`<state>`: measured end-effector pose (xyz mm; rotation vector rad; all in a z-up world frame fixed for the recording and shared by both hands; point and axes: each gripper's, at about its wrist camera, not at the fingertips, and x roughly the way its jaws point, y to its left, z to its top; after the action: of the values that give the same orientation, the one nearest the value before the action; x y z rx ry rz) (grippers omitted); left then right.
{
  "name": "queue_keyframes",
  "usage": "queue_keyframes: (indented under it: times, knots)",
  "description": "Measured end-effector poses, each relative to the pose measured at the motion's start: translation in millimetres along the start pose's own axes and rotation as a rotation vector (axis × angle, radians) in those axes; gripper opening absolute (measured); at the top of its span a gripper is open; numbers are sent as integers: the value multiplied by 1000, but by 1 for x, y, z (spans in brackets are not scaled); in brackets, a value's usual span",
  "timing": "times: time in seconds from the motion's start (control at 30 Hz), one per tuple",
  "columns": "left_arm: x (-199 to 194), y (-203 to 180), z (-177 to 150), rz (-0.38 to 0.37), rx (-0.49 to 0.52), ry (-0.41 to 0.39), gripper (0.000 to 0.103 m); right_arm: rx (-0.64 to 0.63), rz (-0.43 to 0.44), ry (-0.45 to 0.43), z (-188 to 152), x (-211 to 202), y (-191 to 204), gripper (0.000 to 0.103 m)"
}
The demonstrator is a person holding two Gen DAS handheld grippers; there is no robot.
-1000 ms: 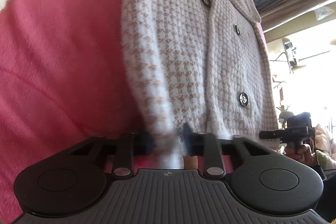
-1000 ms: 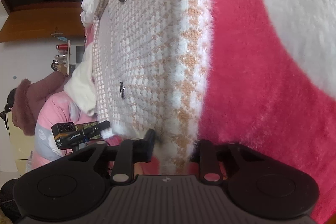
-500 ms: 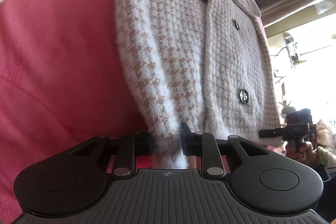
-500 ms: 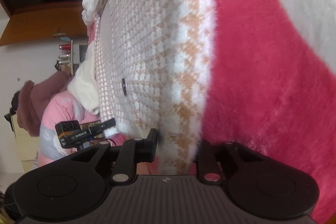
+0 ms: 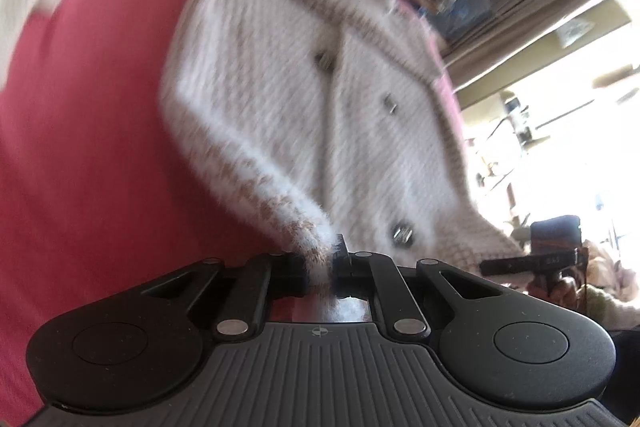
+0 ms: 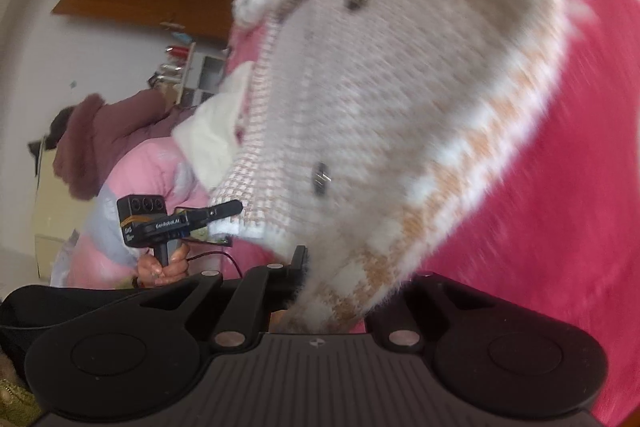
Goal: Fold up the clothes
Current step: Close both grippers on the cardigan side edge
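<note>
A fuzzy white and tan houndstooth cardigan (image 5: 288, 99) with dark buttons lies on a pink blanket (image 5: 80, 147). My left gripper (image 5: 320, 263) is shut on one bottom corner of the cardigan, with the fuzzy hem pinched between its jaws. In the right wrist view the same cardigan (image 6: 380, 87) hangs lifted off the blanket. My right gripper (image 6: 332, 291) is shut on its other bottom corner, and the fabric hides the right finger. Both views are blurred by motion.
The pink blanket (image 6: 560, 207) spreads under and beside the garment. A person in a pink jacket (image 6: 132, 179) sits at the left of the right wrist view, with a hand (image 6: 164, 265) on the other gripper. A bright window (image 5: 568, 147) and curtains lie to the right.
Both grippers have pulled the cardigan's bottom corners up and back off the blanket. The garment now shows its collar and looks smaller and tilted in both views.
</note>
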<state>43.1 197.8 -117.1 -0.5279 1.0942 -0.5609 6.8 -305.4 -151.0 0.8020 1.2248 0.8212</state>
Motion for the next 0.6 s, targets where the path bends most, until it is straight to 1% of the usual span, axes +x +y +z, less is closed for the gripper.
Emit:
queue_keyframes:
  times: [0.07, 0.17, 0.27, 0.37, 0.43, 0.53, 0.57, 0.6]
  knots:
    - [-4, -7, 14, -11, 21, -19, 7, -45, -11, 21, 15, -3, 11, 9]
    - [1, -21, 41, 4, 80, -3, 7, -114, -26, 53, 38, -7, 28, 9]
    - [12, -38, 70, 41, 173, 64, 7, -184, -49, 97, 62, -9, 46, 10]
    - [28, -46, 99, 86, 226, 162, 7, -248, -88, 185, 93, 4, 62, 9]
    - [41, -54, 117, 121, 289, 226, 7, -292, -114, 245, 113, 14, 71, 9]
    - [56, -58, 138, 129, 348, 278, 7, -356, -148, 329, 142, 28, 84, 10]
    - [62, -58, 144, 128, 357, 289, 7, -373, -153, 346, 151, 32, 87, 9]
    - [68, -58, 150, 126, 367, 297, 7, -373, -151, 344, 156, 33, 87, 10]
